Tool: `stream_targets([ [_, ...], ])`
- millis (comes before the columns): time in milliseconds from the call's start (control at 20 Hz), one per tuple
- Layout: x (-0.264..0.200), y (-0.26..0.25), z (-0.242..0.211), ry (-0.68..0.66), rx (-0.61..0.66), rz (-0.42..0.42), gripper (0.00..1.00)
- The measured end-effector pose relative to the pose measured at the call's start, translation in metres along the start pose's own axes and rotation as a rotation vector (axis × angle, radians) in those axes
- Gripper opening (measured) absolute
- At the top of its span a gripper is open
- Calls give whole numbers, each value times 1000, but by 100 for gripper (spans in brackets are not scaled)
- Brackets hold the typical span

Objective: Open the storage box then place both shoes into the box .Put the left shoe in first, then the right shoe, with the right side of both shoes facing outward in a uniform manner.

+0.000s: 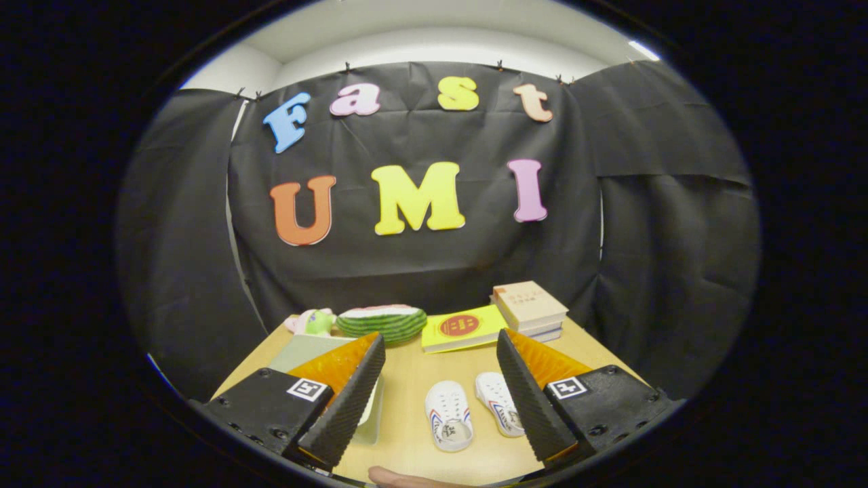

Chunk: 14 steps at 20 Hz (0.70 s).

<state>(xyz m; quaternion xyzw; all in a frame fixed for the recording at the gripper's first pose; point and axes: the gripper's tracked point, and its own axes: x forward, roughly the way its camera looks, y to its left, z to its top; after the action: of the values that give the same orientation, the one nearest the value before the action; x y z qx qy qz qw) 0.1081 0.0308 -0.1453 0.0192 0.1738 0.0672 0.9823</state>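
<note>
Held above the near edge of the wooden table [407, 369], the gripper [441, 390] is seen in the gripper view with its two fingers spread wide and nothing between the pads; no object is touched.

Two small white shoes are seen lying on the table in the gap between the fingers. The left-hand shoe [448, 415] lies near the middle of the gap, its long axis running roughly away from the gripper. The right-hand shoe [500, 402] lies just beside it, angled slightly, with its far side partly covered by the right finger [532, 396].

The storage box [306, 351] is judged to be the pale, flat-lidded thing behind the left finger [349, 396], to the left of the shoes; most of it is hidden, and whether its lid is raised cannot be told.

Since the box is to be opened first, a shift leftward from the shoes is judged to be called for.

Beyond the fingers, a striped watermelon-like cushion [382, 320], a yellow book [463, 327] and stacked books [529, 308] are seen by the wall.
</note>
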Motion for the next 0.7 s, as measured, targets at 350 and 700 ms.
stream_targets([
  [350,79,32,-69,302,171,272,100],
  [700,121,83,-121,587,421,660,94],
])
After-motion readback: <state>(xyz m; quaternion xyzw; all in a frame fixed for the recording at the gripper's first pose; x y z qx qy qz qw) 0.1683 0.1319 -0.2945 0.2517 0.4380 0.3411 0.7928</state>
